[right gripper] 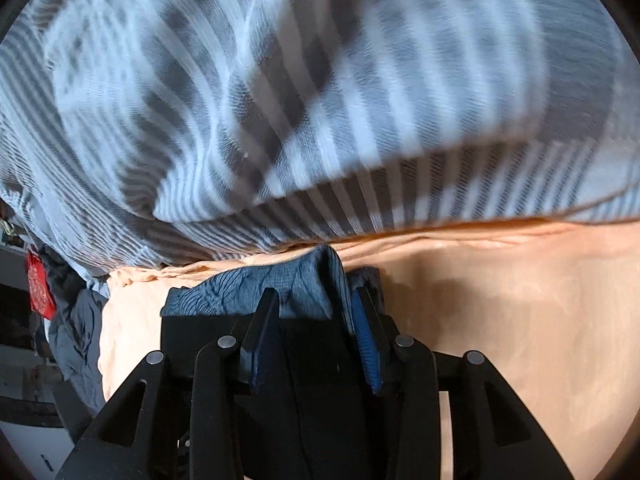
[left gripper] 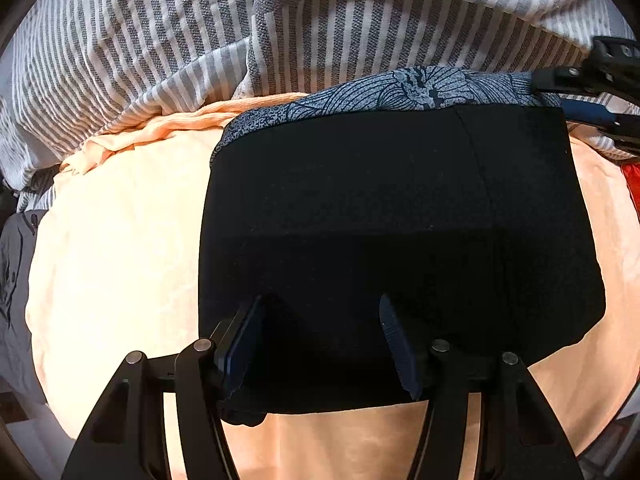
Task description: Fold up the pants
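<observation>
Left wrist view, nearest: my left gripper (left gripper: 320, 336) fills the bottom of the frame, pointing down at the pants (left gripper: 400, 216); its jaws stand apart over the near black edge, pads not pinching any cloth that I can see.
Right wrist view, nearest: my right gripper (right gripper: 314, 340) sits at bottom centre with a raised ridge of the patterned blue fabric between its jaws; the pads stand clear of that ridge, so I read the jaws as open, not clamped on it.
Where the pants are: folded into a compact black block at centre frame, lying flat on the peach sheet (left gripper: 120, 260).
Handling, my judgement: light, soft and limp; they will sag and slide out of shape if lifted by one point, so I would take a layered edge or a corner, both tongs together.
Where to take hold: the near black hem under my left tongs, and the far patterned edge at upper right of the left view.
Looks: matte black panel with a faint seam, and a grey-blue leaf-print band along the far edge.
Farthest: striped grey-and-white bedding (left gripper: 160, 40) is bunched across the top of both frames, blurred in the right view.
</observation>
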